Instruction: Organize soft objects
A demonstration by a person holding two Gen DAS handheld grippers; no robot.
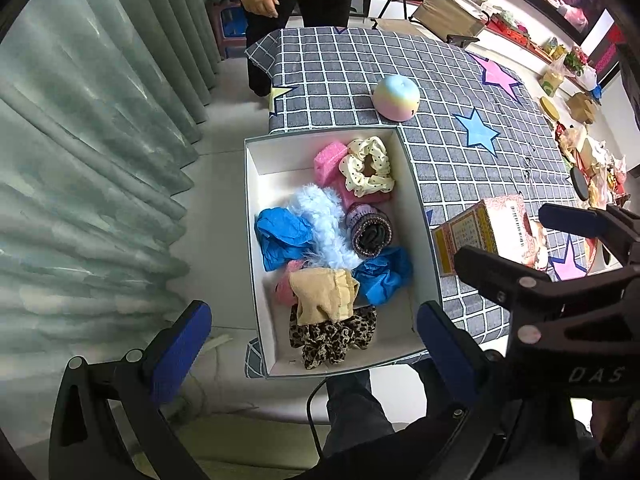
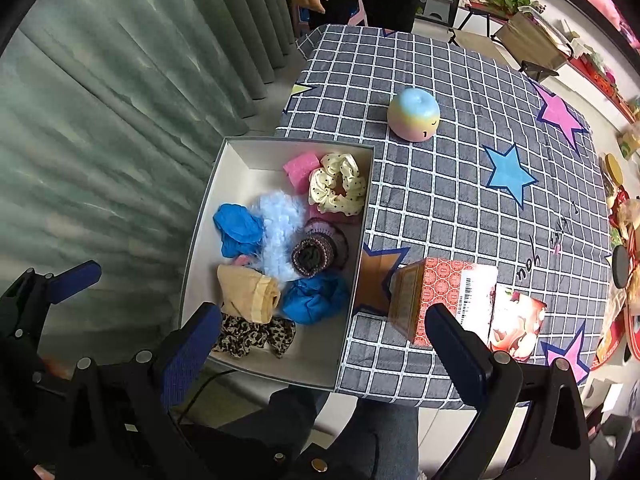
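Left wrist view: left gripper [image 1: 308, 350] hovered above the near end of the white box [image 1: 418, 216], jaws spread wide and holding nothing. Box sat at the counter's [image 1: 440, 80] left edge, overhanging the front; judged risk: a downward push on the near end could tip it off. It held soft items: leopard scrunchie [image 1: 332, 338], beige cloth [image 1: 324, 290], two crumpled blue gloves [image 1: 282, 238], pale blue fluffy scrunchie [image 1: 326, 222], cream dotted scrunchie [image 1: 366, 166], pink sponge [image 1: 328, 160]. Right wrist view: right gripper [image 2: 324, 354] hung over the box's near corner, jaws wide apart, empty. The rainbow squishy ball [image 2: 414, 114] lay alone on the counter, well apart from the box, apparently the remaining item; smooth, rounded, likely to roll or squirt from a pinch. A tissue box [image 2: 440, 296] stood just beside the box; a reach could knock it.
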